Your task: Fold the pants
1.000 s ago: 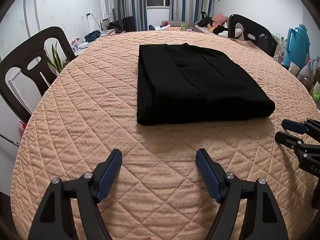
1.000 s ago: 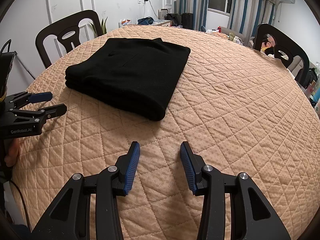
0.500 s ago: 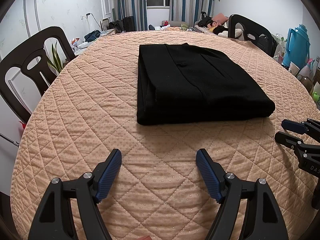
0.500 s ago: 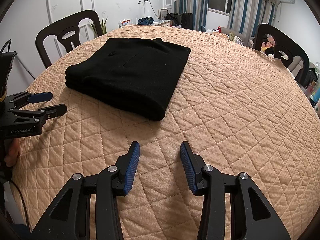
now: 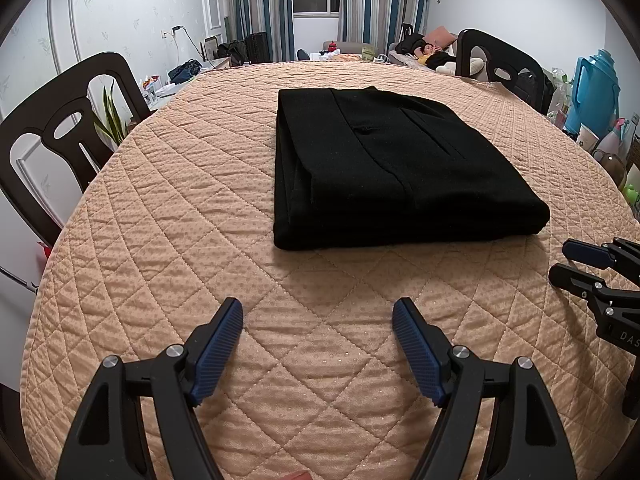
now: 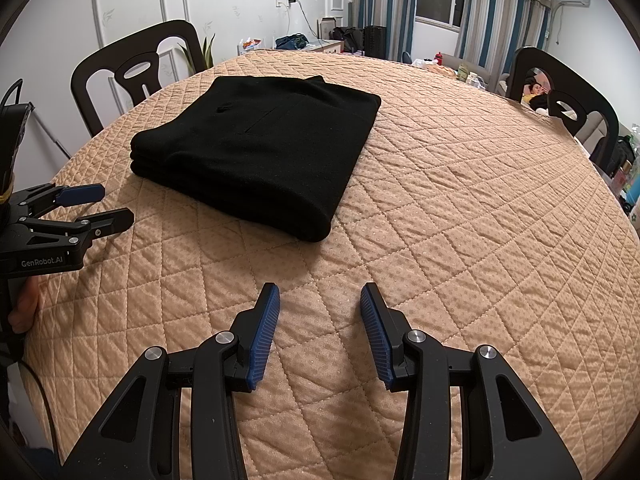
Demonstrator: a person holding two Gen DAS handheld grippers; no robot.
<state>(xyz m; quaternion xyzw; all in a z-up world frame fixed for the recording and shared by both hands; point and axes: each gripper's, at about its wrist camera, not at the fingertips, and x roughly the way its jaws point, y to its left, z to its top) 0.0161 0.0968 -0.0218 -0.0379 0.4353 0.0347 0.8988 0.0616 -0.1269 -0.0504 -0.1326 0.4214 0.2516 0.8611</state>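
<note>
Black pants (image 5: 392, 168) lie folded in a compact stack near the centre of the quilted tabletop (image 5: 168, 216), w/ both tools held back at the near edge. Left gripper (image 5: 318, 346) hangs wide open, empty; right gripper (image 6: 316, 328) is open a bit narrower, also empty, neither touching the cloth. Job looks about done. Risk from here, as a judgement: a needless extra nudge or a pad snagging the near fold could drag the top layers off square, since the layers sit loose & the quilt gives some grip only to the bottom one.
</note>
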